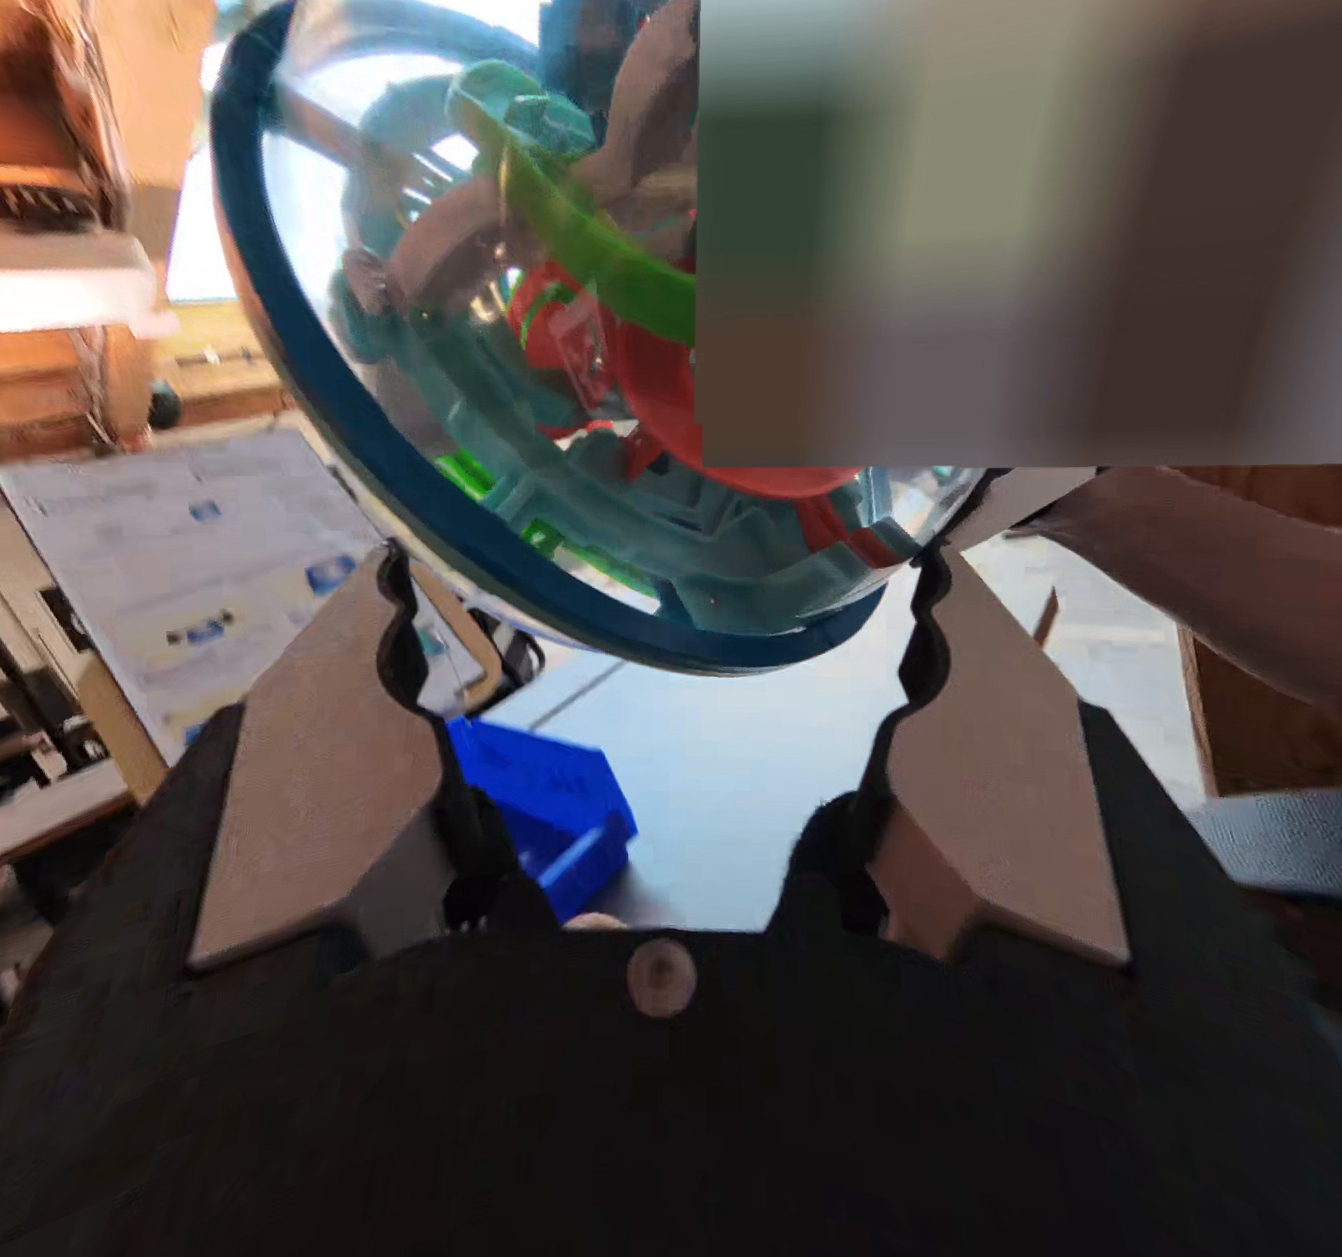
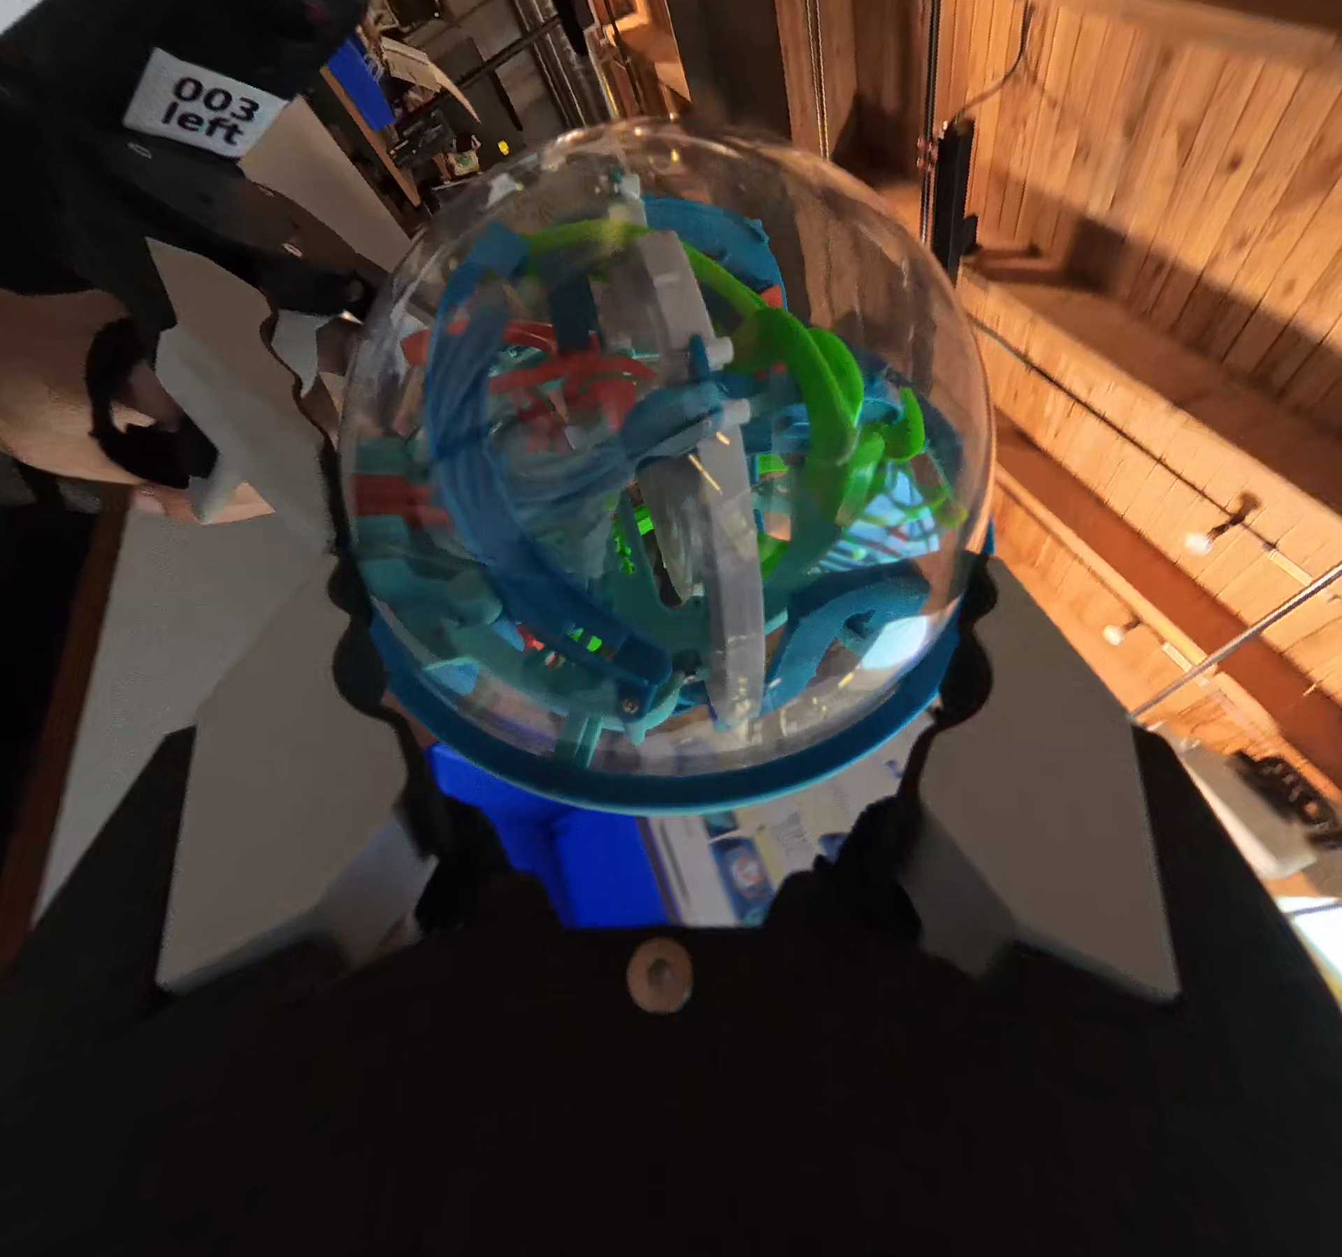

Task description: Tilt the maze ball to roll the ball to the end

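Two grippers meet on one clear maze ball with a blue equator ring and green, red and teal tracks inside. Filling the centre of the right wrist view, it sits between the right gripper, whose wide-spread jaws press its sides at the ring. At upper left the left gripper holds its jaws wide too, fingertips touching the sphere's lower curve. A blue bin lies below.

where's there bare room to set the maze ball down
Bare grey table lies open under the maze ball, right of the blue bin. Left of the bin it's crowded: a printed sheet and clutter. Both grippers clamp the ball.
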